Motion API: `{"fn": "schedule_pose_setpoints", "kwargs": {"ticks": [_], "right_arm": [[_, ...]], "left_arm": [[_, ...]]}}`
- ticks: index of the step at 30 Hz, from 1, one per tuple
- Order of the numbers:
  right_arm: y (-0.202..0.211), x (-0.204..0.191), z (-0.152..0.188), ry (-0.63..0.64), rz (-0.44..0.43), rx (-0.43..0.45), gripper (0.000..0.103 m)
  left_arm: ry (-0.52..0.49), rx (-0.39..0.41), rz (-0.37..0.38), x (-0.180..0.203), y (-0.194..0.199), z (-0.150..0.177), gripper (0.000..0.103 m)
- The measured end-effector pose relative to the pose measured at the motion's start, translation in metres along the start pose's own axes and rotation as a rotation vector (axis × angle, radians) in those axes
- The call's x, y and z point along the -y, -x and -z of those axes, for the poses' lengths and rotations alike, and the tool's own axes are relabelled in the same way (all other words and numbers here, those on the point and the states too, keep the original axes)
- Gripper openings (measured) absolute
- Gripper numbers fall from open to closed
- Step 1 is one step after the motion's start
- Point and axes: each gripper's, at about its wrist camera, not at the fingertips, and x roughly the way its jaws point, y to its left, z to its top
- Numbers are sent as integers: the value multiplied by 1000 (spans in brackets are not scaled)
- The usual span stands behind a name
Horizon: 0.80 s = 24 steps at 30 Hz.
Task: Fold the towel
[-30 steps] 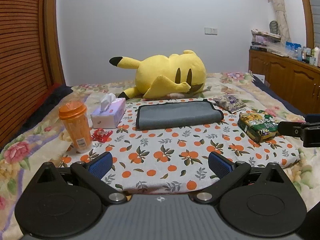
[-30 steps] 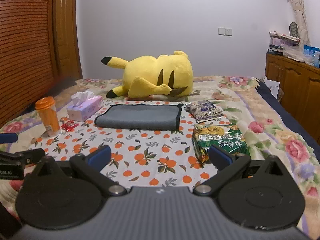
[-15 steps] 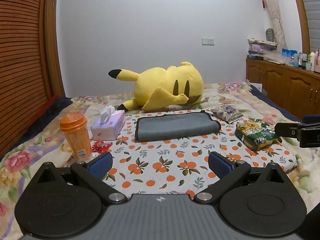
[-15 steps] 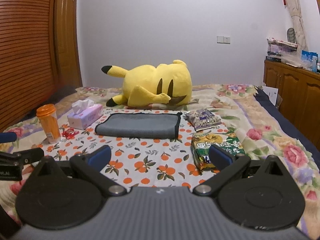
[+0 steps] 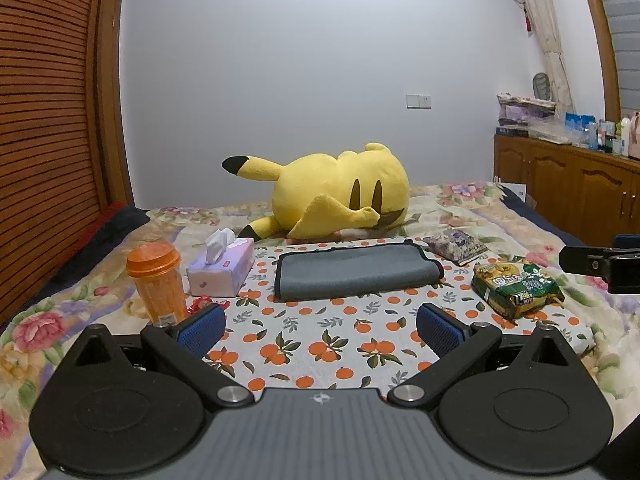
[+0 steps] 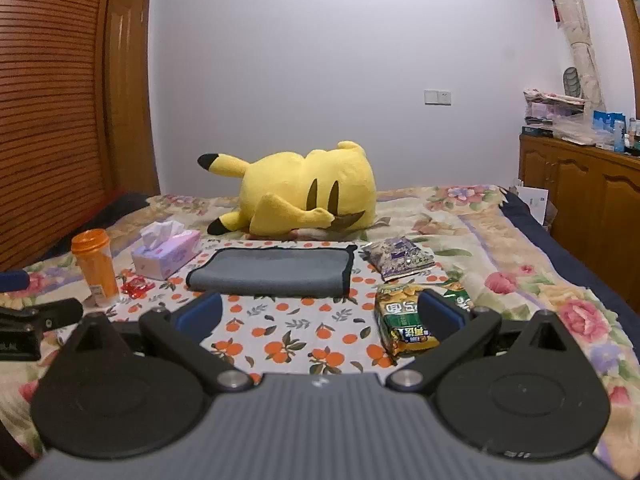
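A pale wall (image 5: 300, 60) stood behind the floral bed (image 5: 472, 208); slatted wooden panelling (image 5: 44, 120) rose left, wooden cabinets (image 5: 568, 188) right.

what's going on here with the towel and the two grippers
A person holds a gripper in each hand over a bed. The grey towel lies folded on the orange-print cloth, in front of a yellow plush. The left gripper and right gripper are both open, short of the towel and touching nothing.
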Motion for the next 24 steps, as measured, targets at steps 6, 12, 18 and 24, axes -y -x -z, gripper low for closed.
{"fn": "schedule_pose_setpoints", "kwargs": {"ticks": [6,12,18,24], "right_arm": [[1,0,0,-2,5,10,103],[1,1,0,-1,5,10,103],[1,1,0,-1,5,9,103],[1,0,0,-1,5,9,103]], "left_arm": [[12,15,1,-2,1,-1,103],[14,12,2,-2,1,-1,103],[14,10,3,-3,1,-1,103],[15,11,3,-3,1,-1,103]]}}
